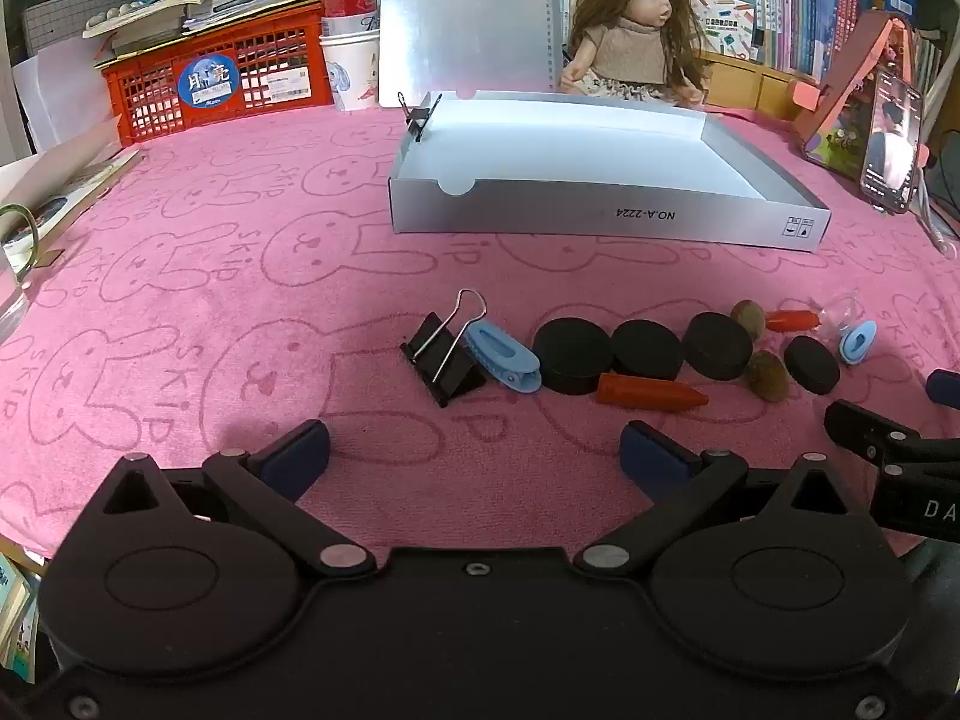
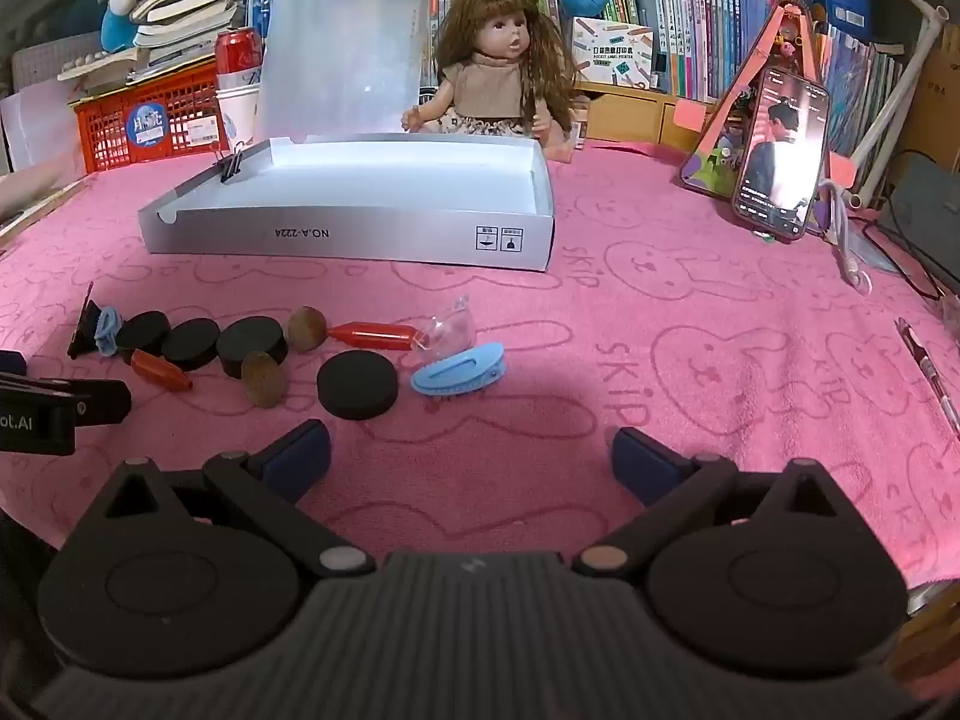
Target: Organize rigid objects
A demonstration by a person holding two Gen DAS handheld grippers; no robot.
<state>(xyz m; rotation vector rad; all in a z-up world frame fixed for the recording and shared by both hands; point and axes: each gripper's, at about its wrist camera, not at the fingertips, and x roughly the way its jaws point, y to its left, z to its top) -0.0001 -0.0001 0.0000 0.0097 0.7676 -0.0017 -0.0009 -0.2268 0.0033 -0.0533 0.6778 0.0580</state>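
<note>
Small objects lie in a row on the pink cloth: a black binder clip [image 1: 447,363], a blue hair clip [image 1: 503,355], several black discs [image 1: 573,355], an orange cone [image 1: 651,391], brown nuts [image 1: 768,375]. In the right wrist view a black disc [image 2: 357,384], a blue hair clip [image 2: 459,372], an orange piece [image 2: 372,336] and a clear plastic piece [image 2: 450,327] lie ahead. An open grey box [image 1: 606,213] [image 2: 348,237] stands behind them, empty. My left gripper [image 1: 474,453] and right gripper [image 2: 471,456] are both open and empty, short of the objects.
A doll [image 2: 498,66] sits behind the box. A phone on a stand [image 2: 780,156] is at the right. A red crate [image 1: 222,75] with books, a can and a cup stands at back left. A pen [image 2: 927,369] lies at the far right.
</note>
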